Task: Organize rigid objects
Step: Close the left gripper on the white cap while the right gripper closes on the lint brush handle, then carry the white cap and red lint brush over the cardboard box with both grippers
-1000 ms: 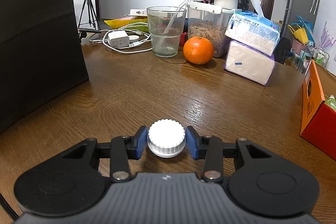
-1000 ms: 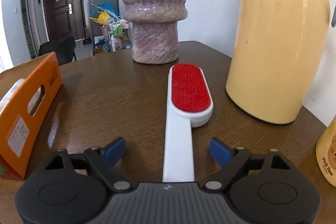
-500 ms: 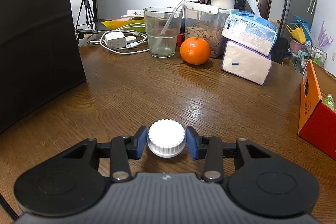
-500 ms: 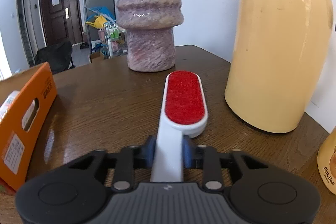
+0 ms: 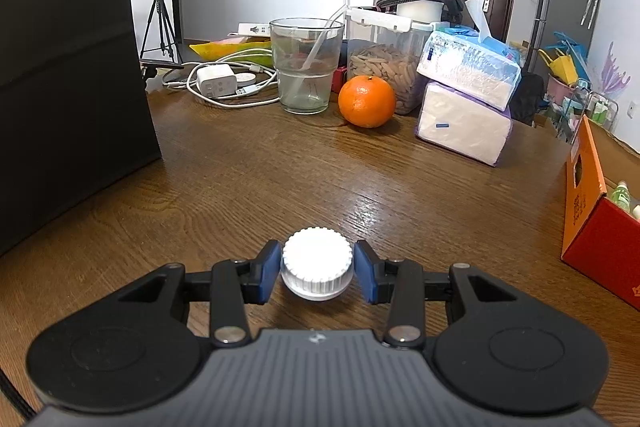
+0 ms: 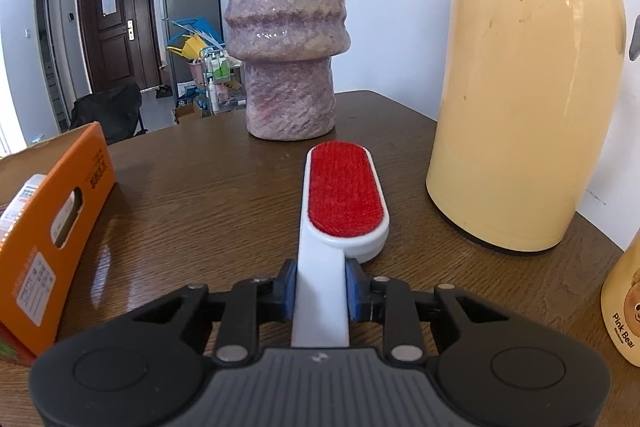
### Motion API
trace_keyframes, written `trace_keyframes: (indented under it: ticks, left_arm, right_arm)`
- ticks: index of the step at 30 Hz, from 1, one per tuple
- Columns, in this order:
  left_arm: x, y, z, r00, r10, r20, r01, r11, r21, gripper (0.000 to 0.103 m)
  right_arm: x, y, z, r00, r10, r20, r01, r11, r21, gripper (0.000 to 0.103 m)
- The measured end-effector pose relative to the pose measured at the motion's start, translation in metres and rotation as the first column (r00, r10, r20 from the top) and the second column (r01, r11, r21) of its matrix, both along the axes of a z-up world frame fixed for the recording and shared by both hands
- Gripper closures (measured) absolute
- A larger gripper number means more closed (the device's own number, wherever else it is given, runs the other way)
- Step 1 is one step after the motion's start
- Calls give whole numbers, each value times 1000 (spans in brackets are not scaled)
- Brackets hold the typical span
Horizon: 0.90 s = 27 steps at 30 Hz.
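In the left wrist view my left gripper [image 5: 317, 269] is shut on a white ribbed bottle cap [image 5: 317, 265], with the rest of the bottle hidden below it, just above the brown wooden table [image 5: 280, 179]. In the right wrist view my right gripper [image 6: 320, 289] is shut on the white handle of a lint brush [image 6: 343, 195] with a red pad, held just above the table [image 6: 200, 195]. An orange cardboard box [image 6: 44, 227] with items inside stands to the left of the brush; it also shows at the right edge of the left wrist view [image 5: 592, 223].
Ahead of the left gripper stand a glass of water [image 5: 306, 65], an orange [image 5: 366, 101], a jar of snacks [image 5: 384, 67], stacked tissue packs [image 5: 466, 107], a charger with cables [image 5: 216, 81] and a black box [image 5: 68, 67]. Near the brush stand a stone vase [image 6: 286, 35], a cream thermos [image 6: 524, 83] and a yellow bottle [image 6: 626, 307].
My right gripper has shut on the brush handle and lifted it slightly, bringing it nearer the vase. My left gripper keeps holding the cap and has drifted slightly, with the objects ahead looking a little farther.
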<state>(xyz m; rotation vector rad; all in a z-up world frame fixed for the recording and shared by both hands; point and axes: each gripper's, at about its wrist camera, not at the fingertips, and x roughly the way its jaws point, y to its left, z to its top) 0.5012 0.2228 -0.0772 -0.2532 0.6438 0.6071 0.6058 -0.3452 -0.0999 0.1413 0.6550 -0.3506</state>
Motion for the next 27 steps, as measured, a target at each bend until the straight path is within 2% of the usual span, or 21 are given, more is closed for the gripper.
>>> trace_keyframes:
  ticks: [11, 27]
  left_arm:
    - [-7, -4, 9, 999, -15, 36, 15, 1000, 5, 62]
    - [-40, -24, 28, 991, -77, 111, 80, 997, -16, 62]
  right_arm:
    - [-22, 2, 10, 998, -7, 55, 6, 1000, 31, 79]
    - [-82, 26, 31, 990, 26, 137, -33, 998, 49, 79]
